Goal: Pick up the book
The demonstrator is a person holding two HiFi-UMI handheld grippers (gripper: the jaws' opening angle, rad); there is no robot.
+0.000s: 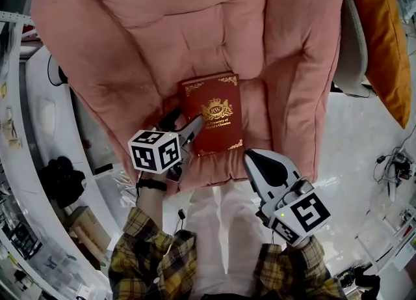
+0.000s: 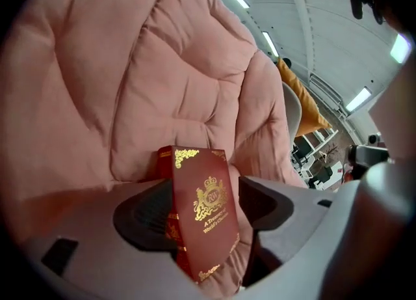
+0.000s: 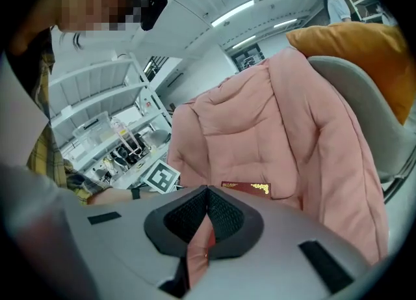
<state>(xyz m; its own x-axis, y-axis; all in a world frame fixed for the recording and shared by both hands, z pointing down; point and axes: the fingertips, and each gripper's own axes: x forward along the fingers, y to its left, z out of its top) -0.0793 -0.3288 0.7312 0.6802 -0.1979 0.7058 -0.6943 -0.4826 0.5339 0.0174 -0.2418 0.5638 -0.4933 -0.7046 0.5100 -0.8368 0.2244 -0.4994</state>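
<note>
Two grippers over pink cushioned chair (image 1: 130, 32); red gilt-stamped book (image 1: 211, 114) lies flat on seat, cover up, near front edge. Step in hand: approach for grasp. Left gripper (image 1: 184, 125) jaws spread wide, straddling book's near-left corner on spine side, pads not yet pressing. Right gripper (image 1: 249, 157) jaws closed together, empty, off seat's front edge, right of book. Next, likely: push left jaws deeper over spine edge, close, lift. Book's long axis runs front edge to backrest; top end toward backrest, spine left.
</note>
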